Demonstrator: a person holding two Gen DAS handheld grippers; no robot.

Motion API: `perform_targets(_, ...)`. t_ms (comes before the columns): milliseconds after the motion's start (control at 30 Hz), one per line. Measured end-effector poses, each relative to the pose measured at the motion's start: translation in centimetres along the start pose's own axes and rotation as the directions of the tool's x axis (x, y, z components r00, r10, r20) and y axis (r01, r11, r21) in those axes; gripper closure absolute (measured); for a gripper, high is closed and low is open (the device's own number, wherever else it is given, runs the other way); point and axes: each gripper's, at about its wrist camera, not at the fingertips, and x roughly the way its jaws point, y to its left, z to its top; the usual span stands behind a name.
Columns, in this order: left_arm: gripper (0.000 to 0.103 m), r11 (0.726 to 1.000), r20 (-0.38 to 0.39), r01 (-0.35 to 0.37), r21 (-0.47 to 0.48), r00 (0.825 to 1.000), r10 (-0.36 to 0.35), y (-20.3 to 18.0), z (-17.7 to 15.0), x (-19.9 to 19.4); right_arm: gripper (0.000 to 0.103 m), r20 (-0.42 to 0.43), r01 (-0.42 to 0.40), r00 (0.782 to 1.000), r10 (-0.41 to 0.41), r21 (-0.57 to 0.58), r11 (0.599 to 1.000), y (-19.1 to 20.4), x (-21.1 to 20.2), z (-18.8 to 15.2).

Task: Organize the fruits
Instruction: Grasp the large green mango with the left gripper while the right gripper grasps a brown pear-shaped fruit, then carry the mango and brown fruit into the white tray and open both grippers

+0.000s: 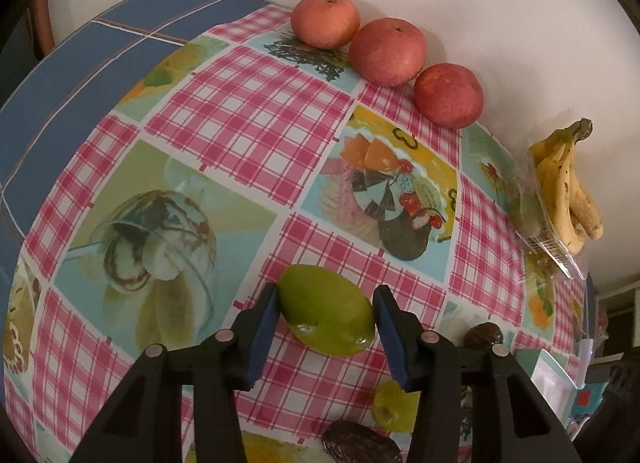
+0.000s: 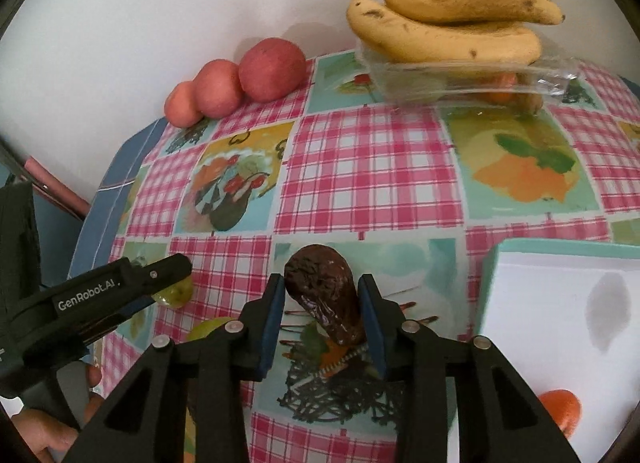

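My left gripper (image 1: 326,291) is shut on a smooth green fruit (image 1: 326,313), its blue pads against both sides. The right wrist view shows that gripper (image 2: 172,277) at the left with the same green fruit (image 2: 176,294) at its tip. My right gripper (image 2: 320,281) is shut on a wrinkled dark brown fruit (image 2: 324,295), held above the tablecloth; its shadow falls on the white box (image 2: 540,323). Three red apples (image 1: 387,51) line the wall. A banana bunch (image 2: 444,29) lies on a clear plastic tray (image 2: 460,83).
A second green fruit (image 1: 390,407) and two dark fruits (image 1: 360,443) (image 1: 484,337) lie on the checked tablecloth (image 1: 248,103). An orange fruit (image 2: 560,411) sits in the white box. A hand (image 2: 44,435) holds the left gripper. Blue cloth (image 1: 80,75) covers the table's left end.
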Motion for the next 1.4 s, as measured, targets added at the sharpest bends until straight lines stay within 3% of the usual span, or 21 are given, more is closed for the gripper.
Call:
perform_targets(367,0.053,0.999,0.047,0.044,0.006,0.998,-0.045,-1.2,-0.7,-4.4,0.064,0.035,0.008,0.999,-0.009,0.028,1.0,-0.2,-4.9,0.0)
perform_targets(667,0.053,0.998,0.066,0.059,0.026,0.996,-0.061,-1.5,-3.4,-7.8,0.064,0.071,0.039,0.997,-0.042,0.044,0.998,-0.6,-10.1,-1.1)
perform_targets(1100,0.053,0.978,0.071,0.088,0.191,0.992,-0.103,-5.9,-9.4,-11.5,0.064,0.114,0.084,0.989,-0.09,0.063,0.995,-2.6,-15.7,-5.3)
perform_targets(1400,0.053,0.948,0.042,0.084,0.307,0.994,-0.101,-9.7,-12.2,-11.2,0.064,0.118,0.109,0.985,-0.124,0.129,0.986,-6.9,-17.8,-6.7)
